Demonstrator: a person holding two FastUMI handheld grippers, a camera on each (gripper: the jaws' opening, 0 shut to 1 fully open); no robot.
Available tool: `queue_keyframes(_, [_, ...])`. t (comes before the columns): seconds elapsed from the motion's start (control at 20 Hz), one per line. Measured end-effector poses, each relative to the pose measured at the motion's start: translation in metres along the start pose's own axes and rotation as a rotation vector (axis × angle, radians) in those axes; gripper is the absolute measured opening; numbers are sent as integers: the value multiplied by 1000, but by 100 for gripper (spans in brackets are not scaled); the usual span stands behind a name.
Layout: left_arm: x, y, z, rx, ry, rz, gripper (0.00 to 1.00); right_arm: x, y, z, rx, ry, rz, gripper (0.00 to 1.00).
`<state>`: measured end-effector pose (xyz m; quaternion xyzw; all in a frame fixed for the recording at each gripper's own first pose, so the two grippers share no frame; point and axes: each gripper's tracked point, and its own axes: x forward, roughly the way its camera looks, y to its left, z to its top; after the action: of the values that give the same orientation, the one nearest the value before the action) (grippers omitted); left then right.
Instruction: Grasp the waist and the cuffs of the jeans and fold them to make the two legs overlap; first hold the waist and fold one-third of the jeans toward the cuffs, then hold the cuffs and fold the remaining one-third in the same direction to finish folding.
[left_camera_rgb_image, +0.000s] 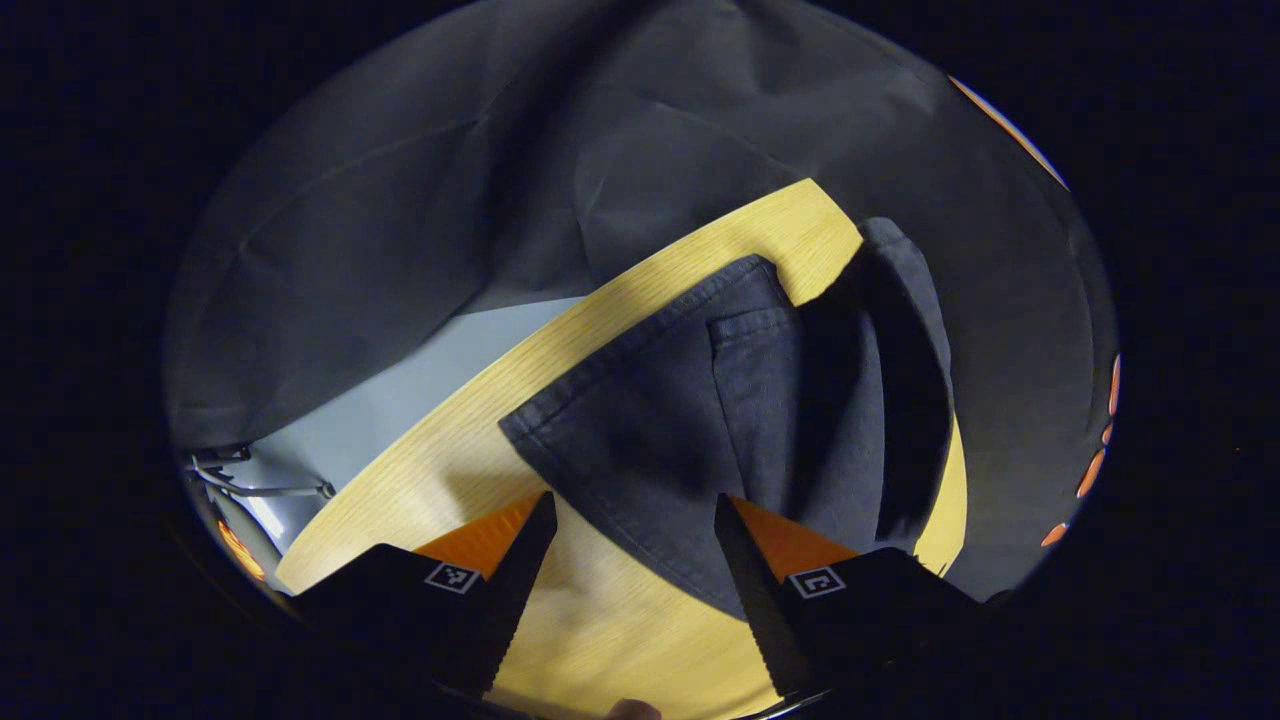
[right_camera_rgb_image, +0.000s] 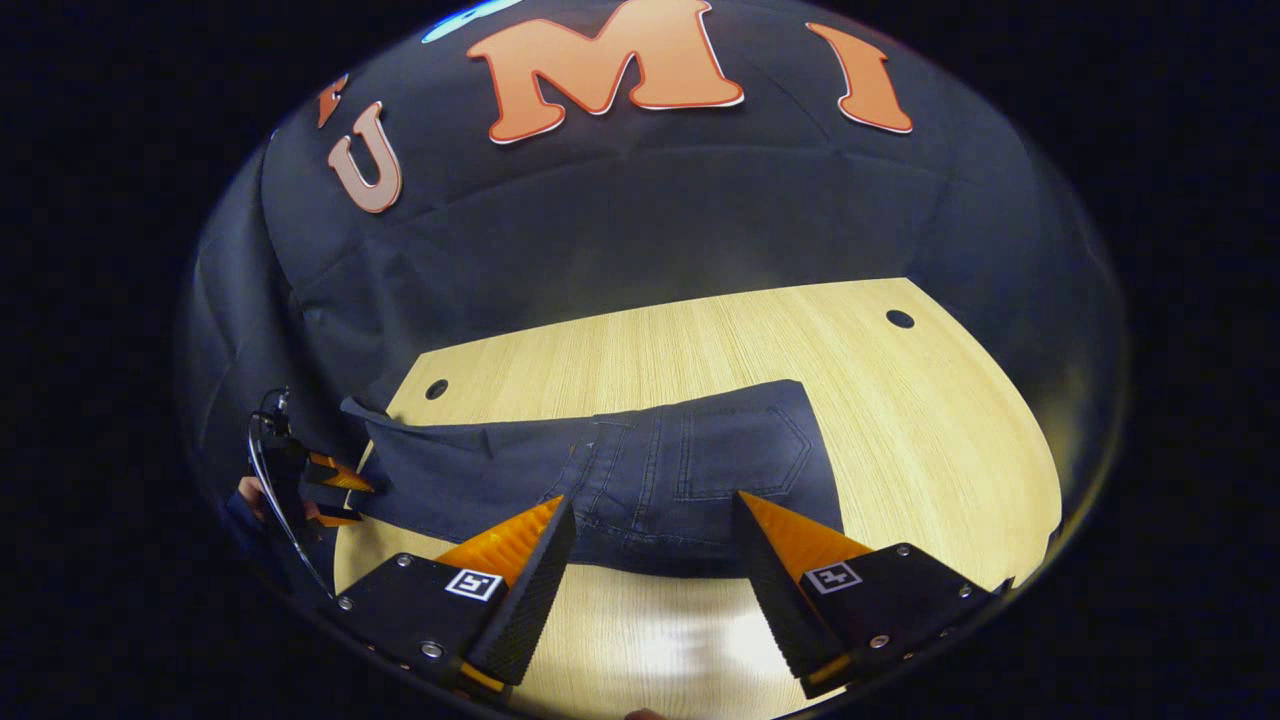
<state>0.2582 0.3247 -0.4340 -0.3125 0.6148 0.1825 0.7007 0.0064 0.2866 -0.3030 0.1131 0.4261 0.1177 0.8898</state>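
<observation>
Dark jeans (right_camera_rgb_image: 640, 470) lie flat across the wooden table (right_camera_rgb_image: 930, 430). Their waist and a back pocket (right_camera_rgb_image: 745, 450) are at the right in the right gripper view, and the legs run off to the left. My right gripper (right_camera_rgb_image: 655, 505) hovers open just in front of the seat, touching nothing. In the left gripper view a stitched edge of the jeans (left_camera_rgb_image: 700, 420) lies on the table (left_camera_rgb_image: 450, 470), and part of the cloth hangs over the far table edge. My left gripper (left_camera_rgb_image: 632, 510) is open at that edge. It also shows as the left gripper (right_camera_rgb_image: 335, 490), held by a hand.
Two small round holes (right_camera_rgb_image: 436, 389) (right_camera_rgb_image: 899, 319) sit in the tabletop near its back corners. The black booth wall (right_camera_rgb_image: 650, 230) stands right behind the table. Pale floor (left_camera_rgb_image: 380, 420) and some cables (left_camera_rgb_image: 250, 485) lie beyond the table's edge in the left gripper view.
</observation>
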Motion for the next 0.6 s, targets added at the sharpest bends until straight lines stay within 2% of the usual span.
queue_keyframes(0.15, [11, -11, 13, -16, -10, 24, 95, 0, 0, -4, 5, 10, -4, 94])
queue_keyframes(0.45, [16, -39, 28, -84, 0, -30, 95, 4, 7, -5, 13, 33, 20, 94])
queue_keyframes(0.5, [18, -45, 31, -93, 0, -48, 91, 5, 6, -5, 9, 40, 25, 94])
queue_keyframes(0.55, [19, -50, 35, -96, -12, -44, 95, 6, 6, -6, 9, 43, 22, 94])
queue_keyframes(0.6, [20, -52, 34, -78, -2, -42, 95, 7, 5, -5, 10, 45, 23, 94])
